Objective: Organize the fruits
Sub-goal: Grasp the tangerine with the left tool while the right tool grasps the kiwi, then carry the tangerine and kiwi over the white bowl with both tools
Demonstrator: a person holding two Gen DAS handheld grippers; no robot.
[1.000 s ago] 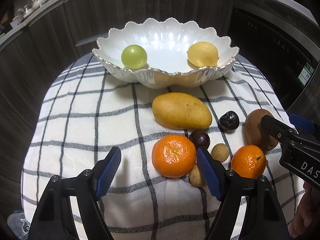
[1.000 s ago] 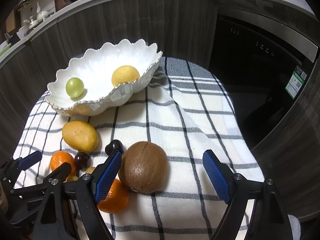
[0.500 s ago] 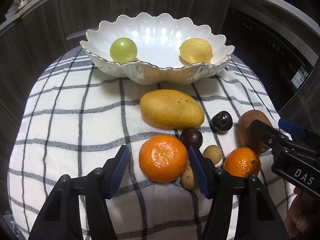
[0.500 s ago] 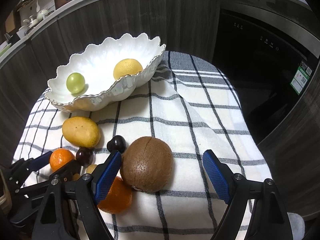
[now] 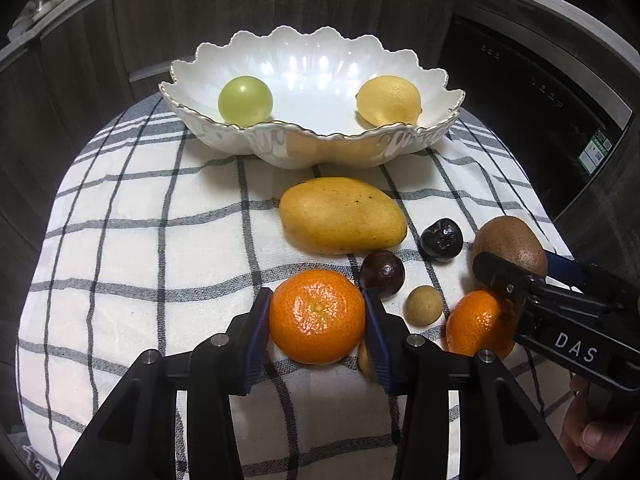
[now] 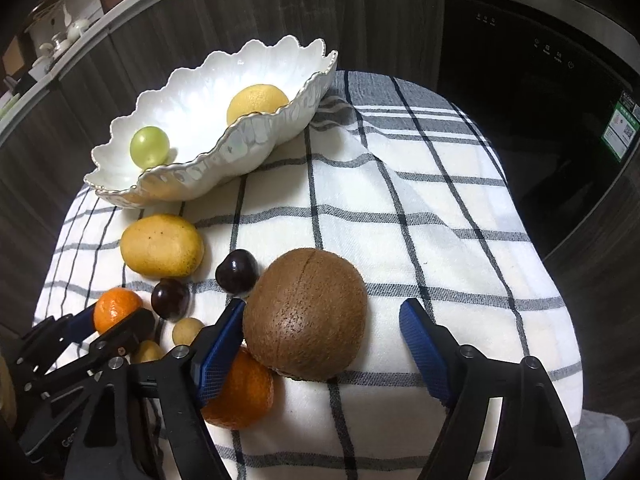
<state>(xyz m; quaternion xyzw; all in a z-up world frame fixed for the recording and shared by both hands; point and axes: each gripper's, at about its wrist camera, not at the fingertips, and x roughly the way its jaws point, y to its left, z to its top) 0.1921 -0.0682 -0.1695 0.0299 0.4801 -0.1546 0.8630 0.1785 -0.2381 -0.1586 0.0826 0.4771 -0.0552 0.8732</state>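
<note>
Now we pinch the near mandarin (image 5: 317, 315) on the checked cloth (image 5: 132, 248) with our left gripper (image 5: 316, 320), its blue pads pressed to both sides of the fruit. Our right gripper (image 6: 320, 344) stands spread around the kiwi (image 6: 305, 312), the left pad touching it and the right pad apart. Far off, the white bowl (image 5: 280, 148) holds a green grape (image 5: 245, 101) and a lemon (image 5: 389, 100), with the mango (image 5: 340, 215) just near it.

Bare cloth (image 5: 152, 264) left of mango (image 5: 340, 216)
</note>
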